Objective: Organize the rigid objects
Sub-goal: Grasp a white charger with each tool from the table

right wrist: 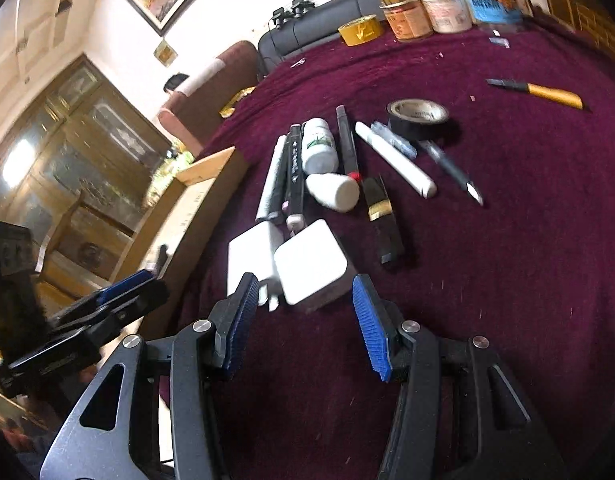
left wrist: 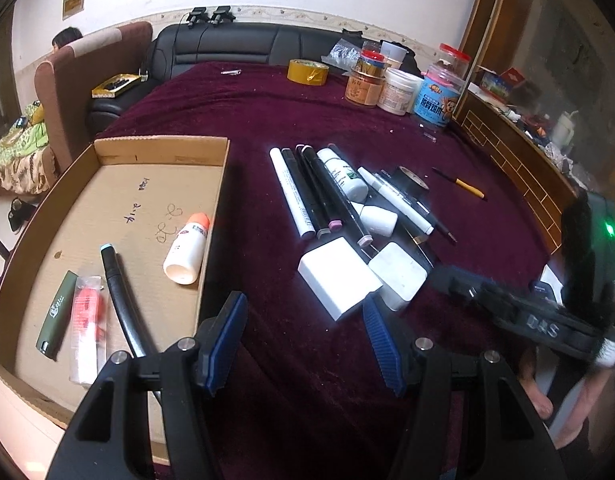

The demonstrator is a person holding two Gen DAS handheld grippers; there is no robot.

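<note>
A pile of pens, markers (left wrist: 307, 192), small white bottles (left wrist: 345, 174) and two white chargers (left wrist: 337, 278) lies on the maroon cloth. A cardboard tray (left wrist: 211, 216) at the left holds a white bottle with an orange cap (left wrist: 186, 248), a black marker (left wrist: 117, 292), a green lighter (left wrist: 55, 314) and a red packet (left wrist: 85, 320). My left gripper (left wrist: 303, 344) is open and empty, just short of the chargers. My right gripper (right wrist: 307, 324) is open and empty, its fingers either side of the near charger (right wrist: 313, 266). It also shows in the left wrist view (left wrist: 519, 312).
A black tape roll (right wrist: 419, 118) and an orange-handled knife (right wrist: 547, 94) lie right of the pile. Yellow tape (left wrist: 307, 72) and several jars (left wrist: 395, 84) stand at the table's far edge. A black sofa (left wrist: 227, 50) and a brown armchair (left wrist: 67, 92) stand beyond.
</note>
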